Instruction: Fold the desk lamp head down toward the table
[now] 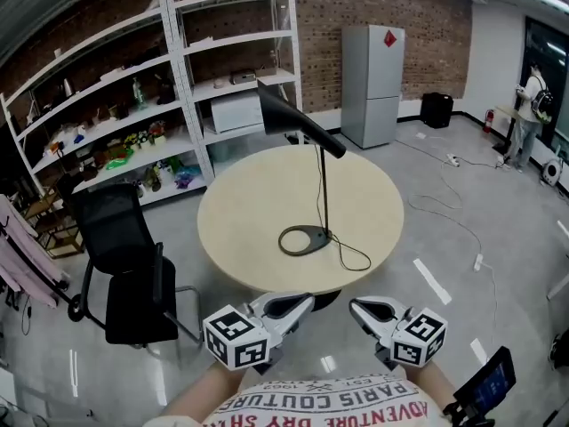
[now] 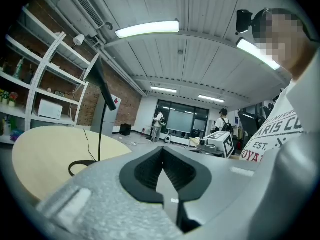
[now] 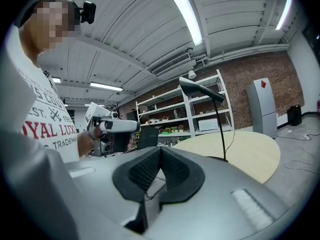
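A black desk lamp stands on the round beige table [image 1: 249,212]. Its flat base [image 1: 305,239] lies near the table's front, a thin stem [image 1: 322,185] rises from it, and the cone head [image 1: 289,118] slants up to the left. Both grippers hover in front of the table's near edge, apart from the lamp, with their jaws turned toward each other. My left gripper [image 1: 299,303] is shut and holds nothing; in its own view the lamp [image 2: 100,115] stands to the left. My right gripper [image 1: 363,309] is also shut and empty, and in its view the lamp [image 3: 220,126] stands to the right.
The lamp's cord [image 1: 352,258] loops across the table at the right of the base. A black office chair [image 1: 124,261] stands left of the table. White shelves [image 1: 133,114] and a grey fridge [image 1: 372,83] line the brick wall. A person [image 1: 533,105] stands far right.
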